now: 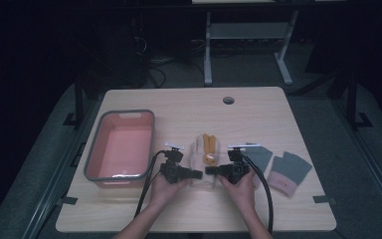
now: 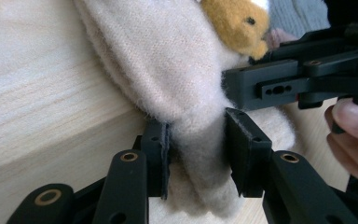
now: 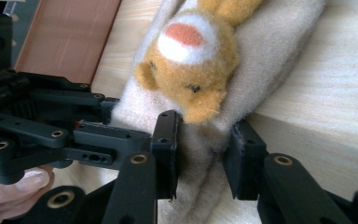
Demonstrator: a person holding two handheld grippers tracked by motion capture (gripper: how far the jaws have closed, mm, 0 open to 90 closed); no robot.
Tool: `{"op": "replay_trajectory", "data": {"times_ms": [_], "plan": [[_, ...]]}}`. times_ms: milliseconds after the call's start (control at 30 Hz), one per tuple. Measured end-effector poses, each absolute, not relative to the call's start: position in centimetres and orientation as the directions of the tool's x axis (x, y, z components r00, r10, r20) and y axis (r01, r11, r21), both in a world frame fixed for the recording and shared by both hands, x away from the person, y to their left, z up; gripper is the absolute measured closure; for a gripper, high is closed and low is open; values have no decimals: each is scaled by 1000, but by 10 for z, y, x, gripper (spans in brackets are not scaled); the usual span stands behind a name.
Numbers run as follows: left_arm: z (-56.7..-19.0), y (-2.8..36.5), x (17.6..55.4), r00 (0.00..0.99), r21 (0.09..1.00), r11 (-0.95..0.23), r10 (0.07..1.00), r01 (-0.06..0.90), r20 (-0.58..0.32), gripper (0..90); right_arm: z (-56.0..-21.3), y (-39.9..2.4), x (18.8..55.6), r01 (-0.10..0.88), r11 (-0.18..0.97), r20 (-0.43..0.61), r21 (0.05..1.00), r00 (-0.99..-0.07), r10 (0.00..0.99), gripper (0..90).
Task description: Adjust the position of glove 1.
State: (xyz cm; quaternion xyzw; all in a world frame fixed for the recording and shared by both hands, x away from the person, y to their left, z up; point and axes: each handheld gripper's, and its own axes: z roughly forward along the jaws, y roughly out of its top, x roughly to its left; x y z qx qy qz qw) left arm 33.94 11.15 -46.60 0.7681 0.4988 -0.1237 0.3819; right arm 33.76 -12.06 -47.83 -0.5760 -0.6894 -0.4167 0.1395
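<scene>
Forearms enter from the bottom edge of the high view, each hand holding a gripper at the near middle of the tabletop (image 1: 189, 209). Left gripper (image 1: 197, 175) and right gripper (image 1: 210, 171) point at each other, tips close together, over the near end of a cream glove (image 1: 197, 154).

Left gripper view: the glove's cuff (image 2: 198, 154) sits between the black jaws, pinched narrow, pads pressing the fabric on both sides. Right gripper's jaw crosses just beyond, touching the glove.

Right gripper view: jaws narrow on a fold of the same glove (image 3: 205, 154), pads against the fabric, right below an orange plush animal figure (image 3: 193, 60) sewn on top.

Materials: glove is fuzzy knit, soft, thick, cream-coloured; figure is orange felt-like pile with a white patch and pink spot. Tabletop is pale wood grain.

Left of the glove: pink tub (image 1: 121, 144), rectangular, grey rim. Right: two grey fingerless gloves (image 1: 278, 167) with pink cuffs, lying flat.
</scene>
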Motion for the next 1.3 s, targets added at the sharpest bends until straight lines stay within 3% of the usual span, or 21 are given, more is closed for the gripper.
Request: {"op": "replay_trajectory", "data": {"times_ms": [367,1067,1300], "plan": [[-468,116,341,454,468,-162,638,868,-621,673,-482,-127,340,900,-32,715,434,-323,620,763],[-454,126,337,492,509,-161,605,846,-626,679,-466,-123,340,896,3,714,445,-357,602,774],[-440,135,336,511,537,-148,585,830,-630,679,-446,-117,338,881,24,696,472,-390,603,774]]}}
